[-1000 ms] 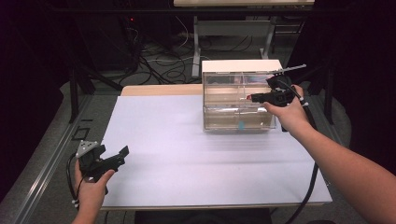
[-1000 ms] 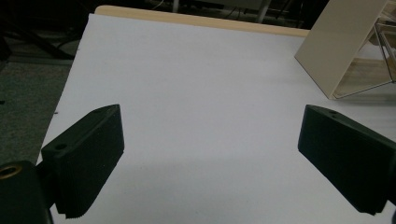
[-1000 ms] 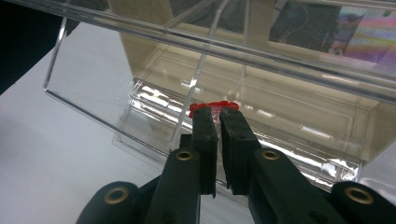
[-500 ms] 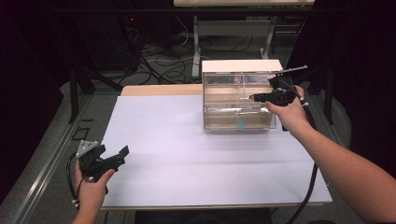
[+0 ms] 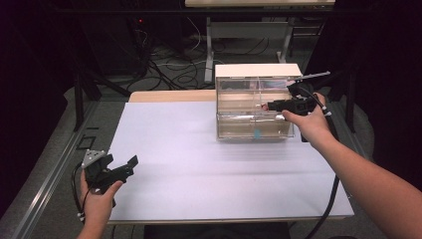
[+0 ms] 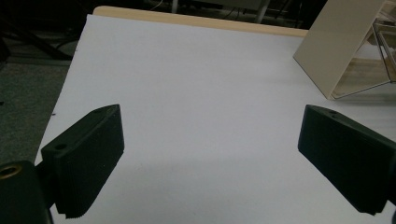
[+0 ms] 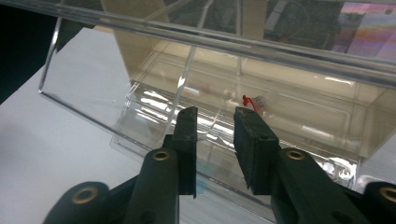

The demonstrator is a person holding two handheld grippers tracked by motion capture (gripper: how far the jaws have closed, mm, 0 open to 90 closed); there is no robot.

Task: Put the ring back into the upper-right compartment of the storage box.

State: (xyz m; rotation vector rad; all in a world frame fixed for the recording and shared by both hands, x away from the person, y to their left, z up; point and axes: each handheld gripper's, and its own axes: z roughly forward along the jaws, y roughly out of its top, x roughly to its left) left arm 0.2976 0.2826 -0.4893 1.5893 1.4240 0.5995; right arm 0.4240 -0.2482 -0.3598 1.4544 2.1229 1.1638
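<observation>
Right gripper (image 5: 268, 105) at right of centre in the high view, jaws just opened a little, nothing between them — poised at the clear plastic box (image 5: 249, 107), small red piece (image 7: 246, 99) beyond. Left gripper (image 5: 124, 167) at lower left, spread wide over the white table (image 5: 199, 164) — empty.

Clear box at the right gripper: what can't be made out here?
- Small red item inside the clear box: right gripper view, too small and behind glare to identify.
- Blue patch at the box's lower front: high view, too small to name.
- Right gripper: jaws have just been opening, a narrow gap, nothing visibly between them; contact with the box unclear through reflections.
- Left gripper: box cut off by the frame's right edge.
</observation>
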